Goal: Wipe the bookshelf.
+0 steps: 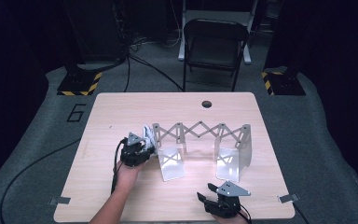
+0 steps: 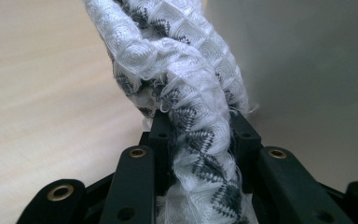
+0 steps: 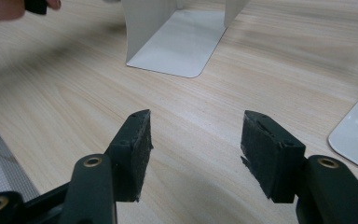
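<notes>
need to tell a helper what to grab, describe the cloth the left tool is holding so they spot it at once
Start at the light wooden table and find the grey metal scissor-lattice rack standing across its middle. At the rack's left end, the left tool is shut on the cloth. It is the one soft thing there: bunched white woven fabric with dark grey zigzag patterning and frayed edges.

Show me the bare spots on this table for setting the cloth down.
Bare wood lies across the far strip of the table, between the round hole and the folding rack, and along the near-left edge beside the forearm. It is crowded at the rack's left end, where the left gripper grips the cloth.
</notes>
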The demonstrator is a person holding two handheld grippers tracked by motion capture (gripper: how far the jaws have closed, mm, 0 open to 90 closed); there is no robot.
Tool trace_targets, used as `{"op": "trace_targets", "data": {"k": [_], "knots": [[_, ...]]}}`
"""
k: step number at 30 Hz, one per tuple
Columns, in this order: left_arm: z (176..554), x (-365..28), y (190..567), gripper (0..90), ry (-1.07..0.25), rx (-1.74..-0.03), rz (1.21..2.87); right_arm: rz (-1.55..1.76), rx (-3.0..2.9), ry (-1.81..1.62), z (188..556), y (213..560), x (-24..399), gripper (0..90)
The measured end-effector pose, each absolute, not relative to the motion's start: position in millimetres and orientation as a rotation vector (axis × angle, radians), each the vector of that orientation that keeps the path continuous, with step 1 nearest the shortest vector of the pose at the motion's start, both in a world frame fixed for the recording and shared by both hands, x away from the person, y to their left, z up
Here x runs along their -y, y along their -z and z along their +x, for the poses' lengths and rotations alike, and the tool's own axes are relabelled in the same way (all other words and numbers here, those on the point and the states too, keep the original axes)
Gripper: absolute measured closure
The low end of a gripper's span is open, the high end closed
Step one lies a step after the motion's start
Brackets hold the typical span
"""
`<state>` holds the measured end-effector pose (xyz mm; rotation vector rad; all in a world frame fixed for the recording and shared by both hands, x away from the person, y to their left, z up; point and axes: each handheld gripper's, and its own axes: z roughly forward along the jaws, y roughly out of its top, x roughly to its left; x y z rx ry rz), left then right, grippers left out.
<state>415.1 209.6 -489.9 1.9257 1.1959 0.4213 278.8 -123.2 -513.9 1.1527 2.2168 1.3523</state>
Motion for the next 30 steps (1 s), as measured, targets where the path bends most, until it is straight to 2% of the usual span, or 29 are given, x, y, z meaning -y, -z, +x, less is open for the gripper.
{"op": "trace_targets", "data": {"k": [8, 19, 22, 30], "knots": [[408.8, -210.8, 509.6, 68.6, -0.379, -1.186, 1.996, 1.143, -2.223, -1.346, 279.0, 515.2, 121.5, 42.3], [402.4, -217.4, 456.7, 68.5, -0.431, -1.102, 1.877, 1.15, -2.219, -1.339, 279.2, 514.8, 121.0, 41.2], [401.7, -217.0, 461.4, 68.5, -0.428, -1.107, 1.88, 1.16, -2.216, -1.335, 279.1, 514.3, 120.6, 40.0], [388.2, -209.8, 503.6, 68.5, -0.338, -1.154, 1.961, 1.178, -2.181, -1.322, 279.5, 513.4, 122.2, 38.8]]}}
